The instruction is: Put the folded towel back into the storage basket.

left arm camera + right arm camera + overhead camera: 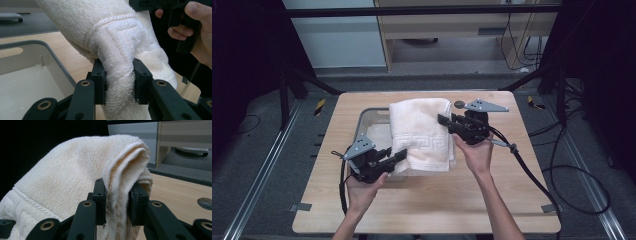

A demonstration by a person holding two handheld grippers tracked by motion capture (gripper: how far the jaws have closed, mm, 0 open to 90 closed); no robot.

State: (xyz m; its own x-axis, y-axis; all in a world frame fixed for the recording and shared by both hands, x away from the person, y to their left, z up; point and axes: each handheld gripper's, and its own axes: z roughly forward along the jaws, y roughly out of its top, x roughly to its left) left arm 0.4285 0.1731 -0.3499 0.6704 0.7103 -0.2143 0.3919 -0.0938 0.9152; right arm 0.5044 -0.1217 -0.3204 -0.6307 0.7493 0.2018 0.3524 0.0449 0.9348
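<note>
A cream towel (422,134) hangs folded between the two grippers above a wooden worktop (472,195). In the high view it is held over the right part of a shallow grey tray (362,122) that sits on the left half of the worktop, and the towel's lower edge, with a woven key pattern along it, drapes past the tray's right side.

The left gripper (398,156), held in the person's left hand (362,187), meets the towel at its lower left corner. In the left gripper view its jaws are closed on a thick bunched fold of the towel (120,50), the cloth squeezed between the two black pads and bulging above them. The grey tray (30,65) lies to the left in that view, pale inside, and the other hand (197,30) wraps a black handle at upper right.

The right gripper (443,120), held in the right hand (477,152), grips the towel's upper right edge. In the right gripper view its jaws pinch several layers of the towel's (75,177) folded edge, which rises over them in a hump. A black cable (532,172) trails from this gripper off the right edge of the worktop to the floor.
</note>
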